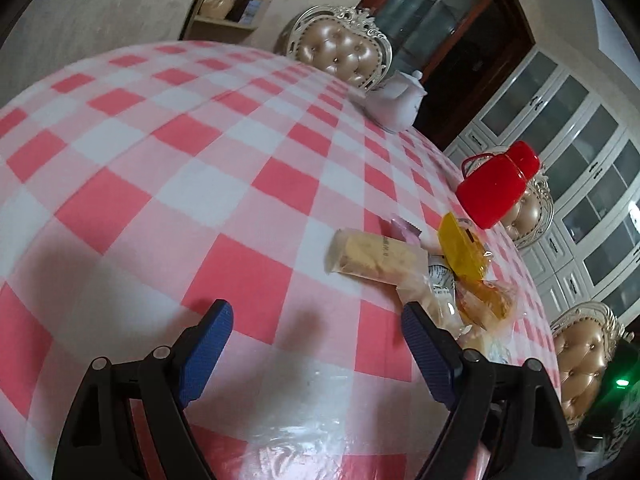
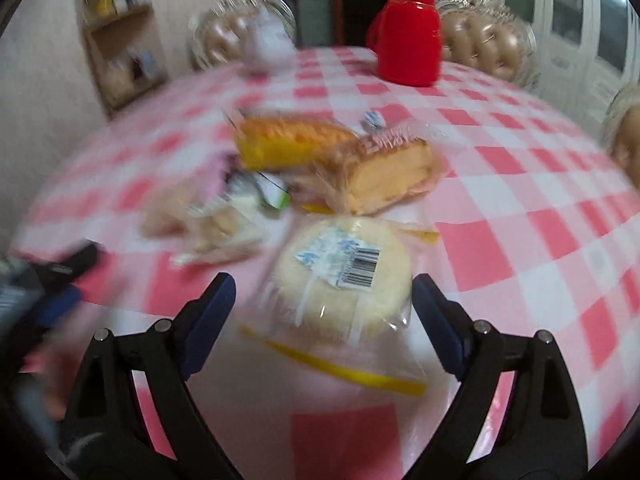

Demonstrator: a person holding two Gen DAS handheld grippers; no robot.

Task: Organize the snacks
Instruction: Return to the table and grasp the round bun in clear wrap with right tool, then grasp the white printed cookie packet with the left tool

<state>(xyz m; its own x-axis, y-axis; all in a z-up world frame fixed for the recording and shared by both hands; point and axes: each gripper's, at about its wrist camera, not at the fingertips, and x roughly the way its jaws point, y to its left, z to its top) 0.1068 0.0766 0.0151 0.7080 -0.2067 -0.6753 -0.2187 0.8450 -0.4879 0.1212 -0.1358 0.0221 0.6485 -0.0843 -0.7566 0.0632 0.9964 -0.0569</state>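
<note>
A round pale bun point(image 2: 344, 276) in a clear wrapper with a barcode label lies on the checked tablecloth point(image 2: 500, 200) between the fingers of my right gripper point(image 2: 322, 292). The jaws stand open, and neither pad presses on it. Behind the bun is a heap of wrapped snacks, with a yellow sponge cake point(image 2: 288, 140), a cut loaf cake point(image 2: 384, 172) and a pale packet point(image 2: 216, 228). My left gripper point(image 1: 316, 316) hangs open over bare cloth with nothing between its fingers. In its view the heap lies to the right, with a wrapped cake bar point(image 1: 372, 258) and a yellow packet point(image 1: 460, 248).
A red flask point(image 2: 408, 32) stands at the far side of the table and a white teapot point(image 1: 396, 104) near the far edge. Padded chairs point(image 1: 348, 52) ring the table. Cabinets point(image 1: 580, 160) and a wall shelf point(image 1: 232, 4) stand beyond. The right wrist view is blurred.
</note>
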